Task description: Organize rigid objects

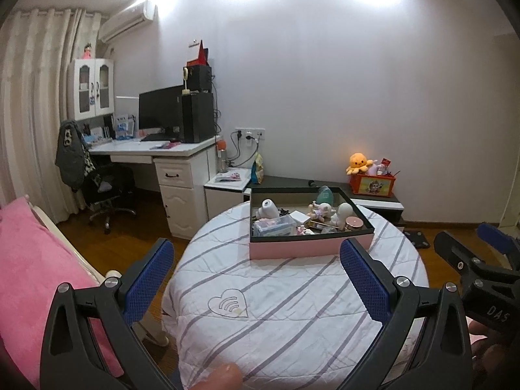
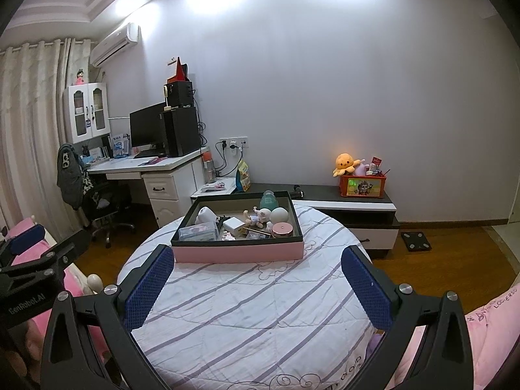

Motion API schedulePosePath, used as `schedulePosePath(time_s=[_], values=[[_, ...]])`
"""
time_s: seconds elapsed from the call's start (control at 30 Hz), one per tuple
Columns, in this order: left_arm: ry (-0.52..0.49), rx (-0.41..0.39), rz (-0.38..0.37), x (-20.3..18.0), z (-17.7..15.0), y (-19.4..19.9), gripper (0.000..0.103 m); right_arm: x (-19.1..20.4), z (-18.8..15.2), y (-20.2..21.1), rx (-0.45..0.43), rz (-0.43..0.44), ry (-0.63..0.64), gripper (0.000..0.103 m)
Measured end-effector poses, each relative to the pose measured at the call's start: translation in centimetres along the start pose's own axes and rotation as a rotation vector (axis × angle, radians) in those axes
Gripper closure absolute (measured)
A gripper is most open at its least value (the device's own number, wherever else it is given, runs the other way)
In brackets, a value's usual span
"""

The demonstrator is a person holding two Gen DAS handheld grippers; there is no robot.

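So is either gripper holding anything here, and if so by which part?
Nothing is held. The left gripper and right gripper are both open, hovering over the striped cover, short of the pink box of small items.

Home bedroom, striped quilt (image 2: 247,308), pink pillow (image 1: 29,260), computer desk (image 1: 152,149), curtains (image 1: 29,97)

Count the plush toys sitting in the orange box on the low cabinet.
2 clearly: a yellow octopus plush at the orange box's left end, and a pink plush just right of it. Other small items there are too small to identify.
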State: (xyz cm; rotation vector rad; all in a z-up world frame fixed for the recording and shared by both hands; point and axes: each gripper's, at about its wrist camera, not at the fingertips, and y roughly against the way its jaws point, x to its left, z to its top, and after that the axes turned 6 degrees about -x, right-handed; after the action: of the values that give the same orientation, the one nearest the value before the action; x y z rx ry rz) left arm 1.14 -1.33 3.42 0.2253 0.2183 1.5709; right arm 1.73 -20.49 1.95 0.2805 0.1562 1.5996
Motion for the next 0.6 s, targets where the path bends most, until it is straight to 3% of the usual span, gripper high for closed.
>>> schedulePosePath(time_s=[0.6], values=[[0.030, 0.020, -0.041, 0.61, -0.01, -0.19, 0.000, 0.30, 0.18, 0.12, 0.007, 0.005, 0.011, 0.000]])
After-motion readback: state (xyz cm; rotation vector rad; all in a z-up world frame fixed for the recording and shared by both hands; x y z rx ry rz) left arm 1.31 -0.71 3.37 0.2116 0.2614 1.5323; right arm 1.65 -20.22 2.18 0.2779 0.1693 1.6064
